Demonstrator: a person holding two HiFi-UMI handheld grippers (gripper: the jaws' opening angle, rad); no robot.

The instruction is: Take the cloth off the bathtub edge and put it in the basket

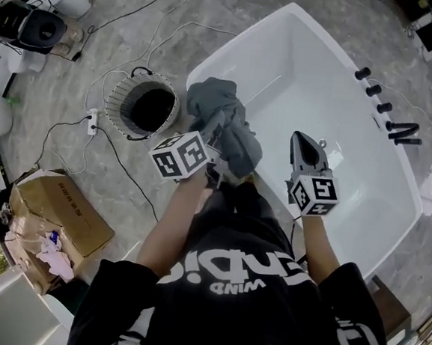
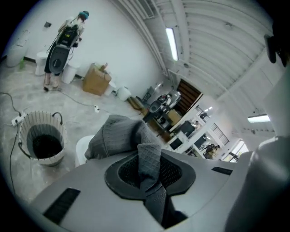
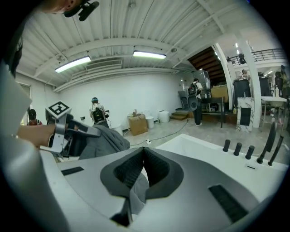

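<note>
Cloth (image 1: 237,143) bunched, pinched between left gripper (image 1: 217,127) fingers, hiding bathtub (image 1: 235,38) edge; right gripper (image 1: 301,140) fingers closed, empty.

A large indoor test hall or lab is shown: a freestanding bathtub (image 1: 315,71) is set on a marble-patterned floor (image 1: 73,88) strewn with cables (image 1: 132,14) and a cardboard box (image 1: 62,218), under a corrugated white ceiling (image 3: 136,22) with strip lights (image 3: 149,55); desks with monitors (image 2: 186,136) are seen beyond.

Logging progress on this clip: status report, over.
Left gripper jaws shut on cloth. Right gripper jaws together, over bathtub. Cloth bunched at its corner, not yet in basket. Basket close by, top open.
</note>
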